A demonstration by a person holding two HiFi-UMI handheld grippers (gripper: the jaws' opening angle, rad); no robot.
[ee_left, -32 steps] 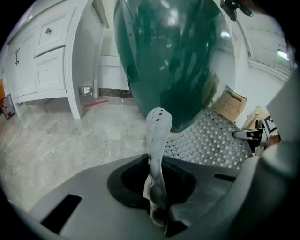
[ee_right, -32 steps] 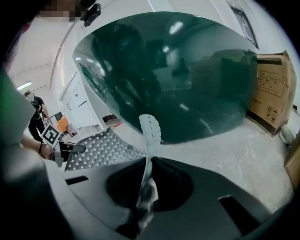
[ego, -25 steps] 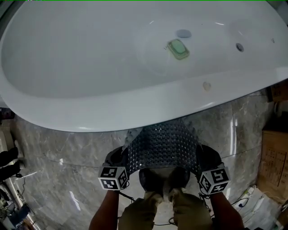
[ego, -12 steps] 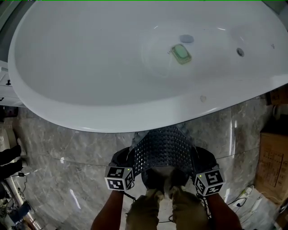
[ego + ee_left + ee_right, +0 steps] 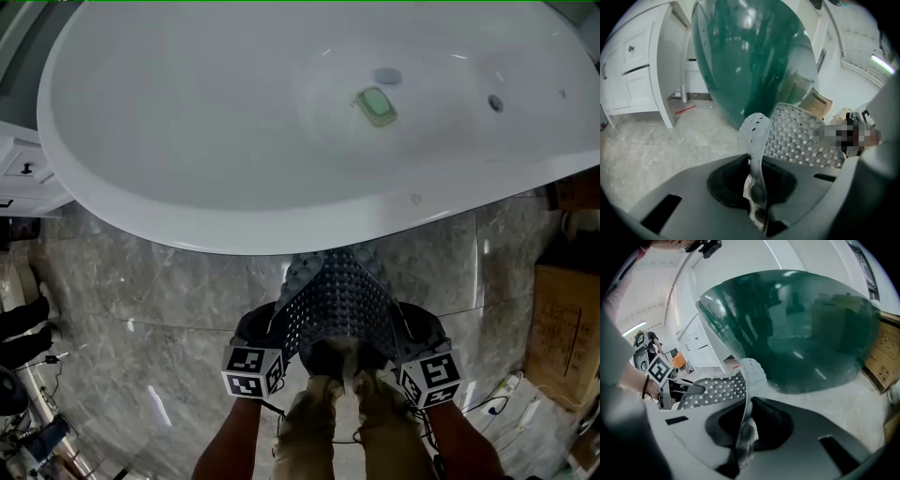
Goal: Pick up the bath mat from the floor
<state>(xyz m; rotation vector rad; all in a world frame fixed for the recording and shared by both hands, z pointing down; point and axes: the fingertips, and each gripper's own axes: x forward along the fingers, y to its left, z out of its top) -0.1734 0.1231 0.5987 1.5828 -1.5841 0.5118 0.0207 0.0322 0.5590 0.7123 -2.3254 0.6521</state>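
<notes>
Marble floor [image 5: 141, 309] | left tool [image 5: 752, 165], right tool [image 5: 746, 405] tilted down | gripping bath mat [image 5: 342, 300]

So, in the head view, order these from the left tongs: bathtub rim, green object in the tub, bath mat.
1. bath mat, gripped in the left tongs, centre bottom.
2. bathtub rim, just above the mat.
3. green object, up inside the tub.

Bathtub [image 5: 187, 187]: far rim and right end cut off by the head view's edges; green item [image 5: 376, 106] by its drain: too small to identify; cardboard box [image 5: 562, 319]: right side out of frame; bath mat [image 5: 337, 300]: near edge hidden behind the person's legs [image 5: 323, 427]; whether its far end touches the floor: cannot tell.
</notes>
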